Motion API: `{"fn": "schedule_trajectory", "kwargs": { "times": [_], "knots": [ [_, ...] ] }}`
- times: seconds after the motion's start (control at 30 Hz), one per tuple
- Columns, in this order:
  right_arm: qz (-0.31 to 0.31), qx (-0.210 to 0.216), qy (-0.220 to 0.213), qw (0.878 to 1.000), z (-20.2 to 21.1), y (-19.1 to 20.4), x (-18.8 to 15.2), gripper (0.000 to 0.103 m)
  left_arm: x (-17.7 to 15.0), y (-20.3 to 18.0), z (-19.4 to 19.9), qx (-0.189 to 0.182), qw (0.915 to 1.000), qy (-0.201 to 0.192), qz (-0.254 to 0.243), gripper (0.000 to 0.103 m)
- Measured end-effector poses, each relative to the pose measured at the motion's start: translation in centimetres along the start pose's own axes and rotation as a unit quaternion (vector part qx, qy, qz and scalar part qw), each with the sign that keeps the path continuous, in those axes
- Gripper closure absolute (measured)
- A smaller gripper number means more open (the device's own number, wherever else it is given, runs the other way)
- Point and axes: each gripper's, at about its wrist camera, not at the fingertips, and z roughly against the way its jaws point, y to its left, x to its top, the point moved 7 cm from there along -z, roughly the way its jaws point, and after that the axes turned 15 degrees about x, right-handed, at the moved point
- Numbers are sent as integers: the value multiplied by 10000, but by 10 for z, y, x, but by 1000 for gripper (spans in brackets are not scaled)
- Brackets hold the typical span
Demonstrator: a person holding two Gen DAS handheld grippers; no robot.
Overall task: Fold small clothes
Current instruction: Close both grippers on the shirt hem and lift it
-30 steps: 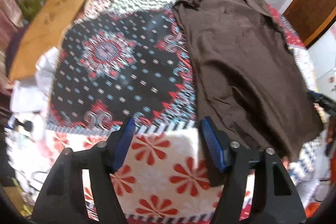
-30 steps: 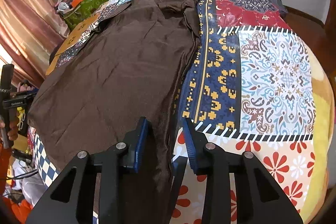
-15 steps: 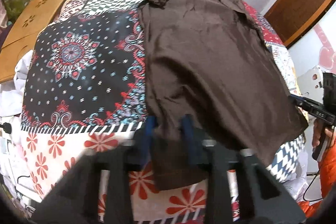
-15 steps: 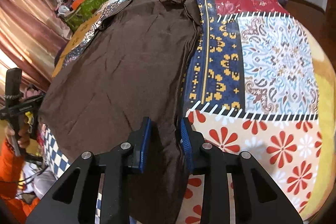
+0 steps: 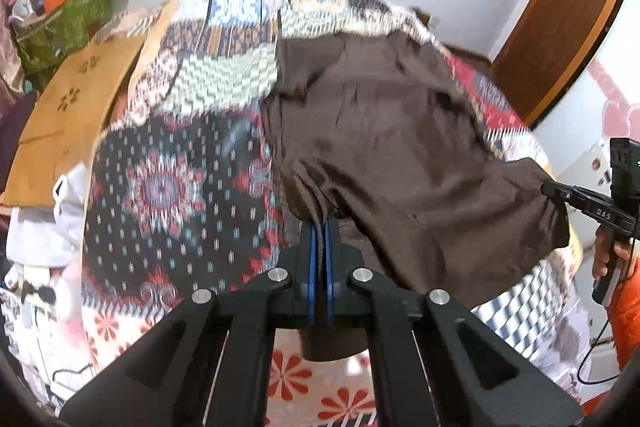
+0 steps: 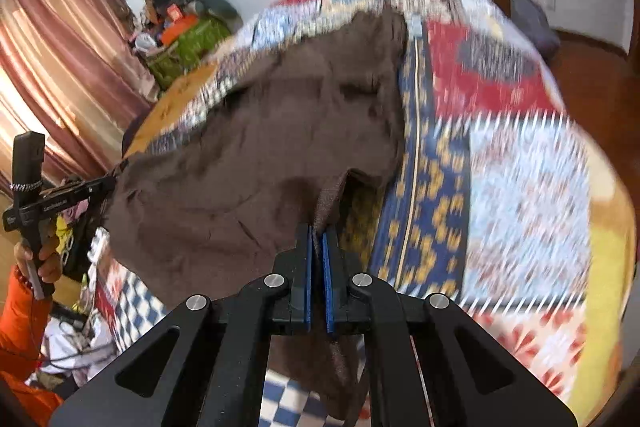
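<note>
A brown garment [image 5: 384, 131] lies along the patchwork bedspread [image 5: 172, 187], its near end lifted. My left gripper [image 5: 320, 227] is shut on the garment's near left corner and holds it off the bed. My right gripper [image 6: 317, 233] is shut on the near right corner of the same garment [image 6: 280, 147], also raised. The cloth hangs slack between the two grips. The right gripper shows at the right edge of the left wrist view [image 5: 560, 193]; the left gripper shows at the left of the right wrist view [image 6: 110, 183].
The bedspread [image 6: 500, 155] covers the whole bed. A cardboard sheet [image 5: 76, 115] lies along the bed's left side. A green bag with clutter [image 5: 60, 23] stands by the far wall. A wooden door [image 5: 560, 27] is at right, pink curtains [image 6: 60, 67] at left.
Both grippers closed on the garment's near corners and lifted them off the bed. The near end of the cloth now hangs raised and the views tilted up.
</note>
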Motion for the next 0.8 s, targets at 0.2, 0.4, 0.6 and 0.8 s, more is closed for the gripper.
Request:
{"fn": "schedule_trajectory", "kwargs": {
  "times": [0.2,0.4,0.6,0.8],
  "knots": [
    [399,-320,-347,9981,4,-8,53,99,40,-1,-11,-6,9997,-223,59,100],
    [467,-615,71,9970,-35,-35,61,99,26,21,-79,492,9975,501,30,99],
    [227,-711,470,9961,-54,-54,40,91,-5,51,-102,566,9924,1050,314,99],
    [315,-895,294,9951,-33,-51,36,67,13,31,-75,363,9966,722,181,85]
  ]
}}
